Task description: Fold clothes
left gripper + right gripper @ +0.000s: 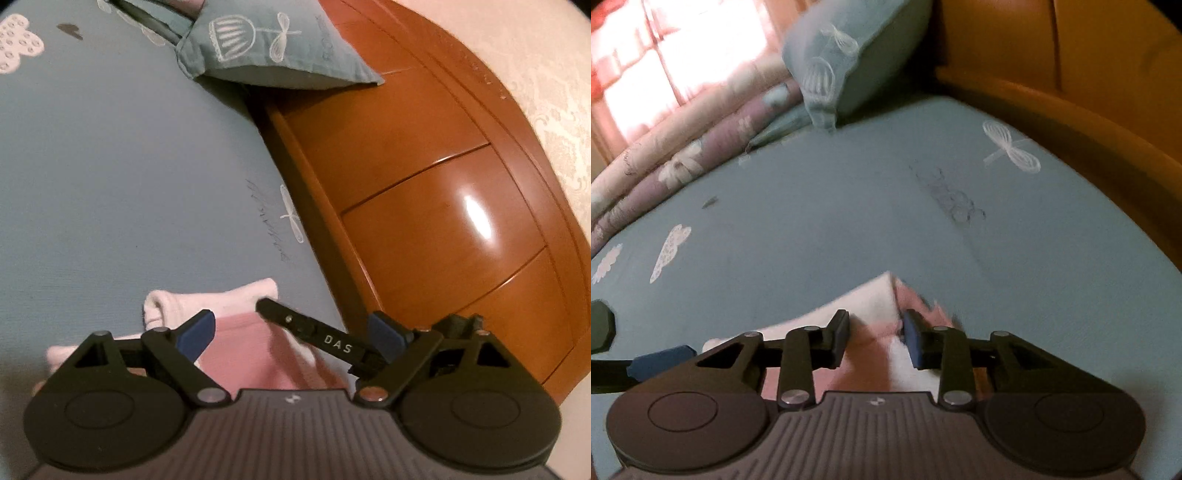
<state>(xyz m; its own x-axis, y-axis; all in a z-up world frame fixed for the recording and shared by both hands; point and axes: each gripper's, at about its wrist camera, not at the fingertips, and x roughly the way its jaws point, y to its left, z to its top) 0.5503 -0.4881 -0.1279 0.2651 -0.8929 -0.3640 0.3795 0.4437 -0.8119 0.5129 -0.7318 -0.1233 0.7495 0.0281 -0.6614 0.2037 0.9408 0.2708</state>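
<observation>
A pink and white garment lies on the blue bedsheet, close to the bed's headboard side. My left gripper is open wide, its blue pads either side of the garment without touching it. One black finger of the right gripper crosses the left wrist view, its tip on the cloth. In the right wrist view, my right gripper has its jaws narrowed on a raised fold of the garment. A blue pad of the left gripper shows at the left edge.
An orange wooden headboard borders the bed on the right. A blue pillow rests against it at the far end. A folded floral quilt lies along the far left, under a bright window.
</observation>
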